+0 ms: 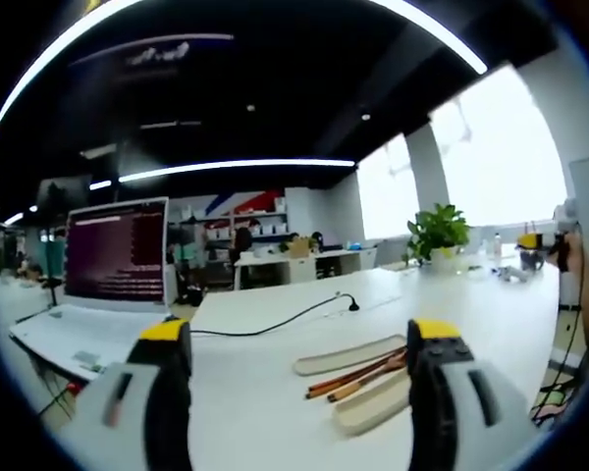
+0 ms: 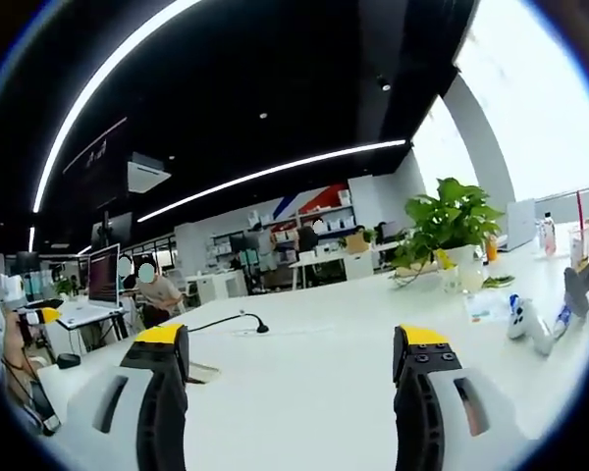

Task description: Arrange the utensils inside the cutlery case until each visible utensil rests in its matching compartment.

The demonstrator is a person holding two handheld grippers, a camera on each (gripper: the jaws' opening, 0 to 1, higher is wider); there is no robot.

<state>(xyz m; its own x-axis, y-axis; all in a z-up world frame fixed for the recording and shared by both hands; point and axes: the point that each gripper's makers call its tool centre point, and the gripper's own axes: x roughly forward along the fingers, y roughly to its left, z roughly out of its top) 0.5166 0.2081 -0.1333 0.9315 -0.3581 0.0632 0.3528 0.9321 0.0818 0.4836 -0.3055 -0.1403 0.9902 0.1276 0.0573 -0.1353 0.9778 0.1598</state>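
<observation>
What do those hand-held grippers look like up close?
Each hand-held gripper has two chunky light-grey jaws with black inner faces, a dark slot on the outer side, and yellow caps at the tips. The left gripper and the right gripper look alike.

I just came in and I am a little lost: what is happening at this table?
A person holds two grippers above a white table; both have their jaws open and hold nothing. Ahead of the left gripper lies an open cutlery case with brown chopsticks between its halves. Nothing is grasped yet. A laptop stands nearby.
</observation>
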